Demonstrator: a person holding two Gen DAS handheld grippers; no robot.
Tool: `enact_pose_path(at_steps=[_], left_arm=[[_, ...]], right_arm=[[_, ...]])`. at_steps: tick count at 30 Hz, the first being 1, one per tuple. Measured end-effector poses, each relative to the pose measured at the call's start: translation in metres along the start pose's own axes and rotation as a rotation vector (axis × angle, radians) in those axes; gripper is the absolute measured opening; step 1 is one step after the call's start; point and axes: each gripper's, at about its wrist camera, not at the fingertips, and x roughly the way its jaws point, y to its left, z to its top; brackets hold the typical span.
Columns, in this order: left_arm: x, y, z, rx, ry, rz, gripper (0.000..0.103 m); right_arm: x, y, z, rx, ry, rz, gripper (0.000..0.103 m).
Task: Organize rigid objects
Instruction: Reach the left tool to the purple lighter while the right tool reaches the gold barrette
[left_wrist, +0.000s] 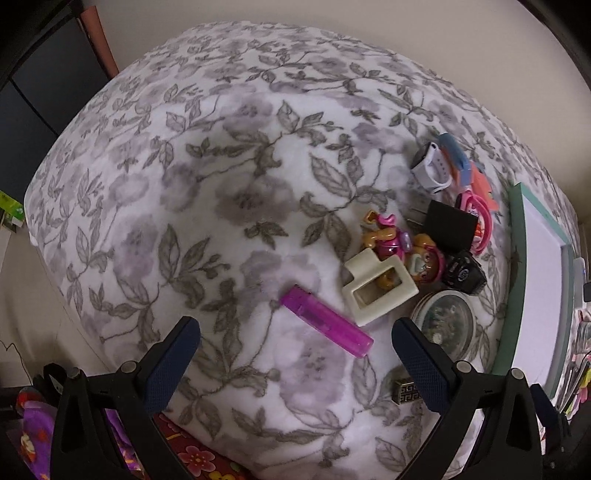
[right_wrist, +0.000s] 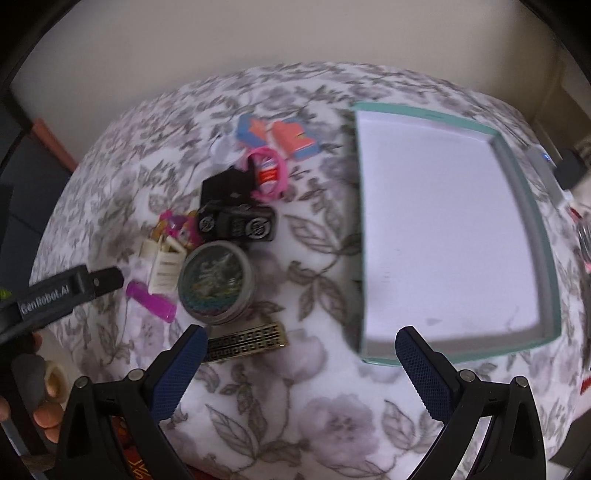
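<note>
"GenRobot.AI" reads on the left gripper (right_wrist: 107, 282) at the right view's left edge; its fingers (left_wrist: 173, 354) stand spread, holding nothing, over the floral blanket (left_wrist: 184, 184). Then the clutter — purple lighter (left_wrist: 325, 321), cream clip (left_wrist: 380, 291), round tin (right_wrist: 216, 282), black toy car (right_wrist: 236, 221), its markings too blurred to read. Rightmost sits the teal-rimmed box (right_wrist: 550, 266), cut off in the left view. The right gripper (right_wrist: 301, 363) is spread too — empty.

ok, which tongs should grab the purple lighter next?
Left. The left tongs are open with the purple lighter lying right between the fingertips. The right tongs sit nearer the teal box, with the round tin between them and the lighter.
</note>
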Motion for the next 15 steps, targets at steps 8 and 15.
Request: enact_pose_path(at_steps=[8, 15], left_arm=[[0.03, -0.002, 0.005, -0.014, 0.097, 0.005, 0.103], [0.056, -0.004, 0.009, -0.031, 0.151, 0.029, 0.103]], right_arm=[[0.028, 0.021, -0.003, -0.087, 0.066, 0.011, 0.103], [0.038, 0.027, -0.007, -0.125, 0.088, -0.013, 0.103]])
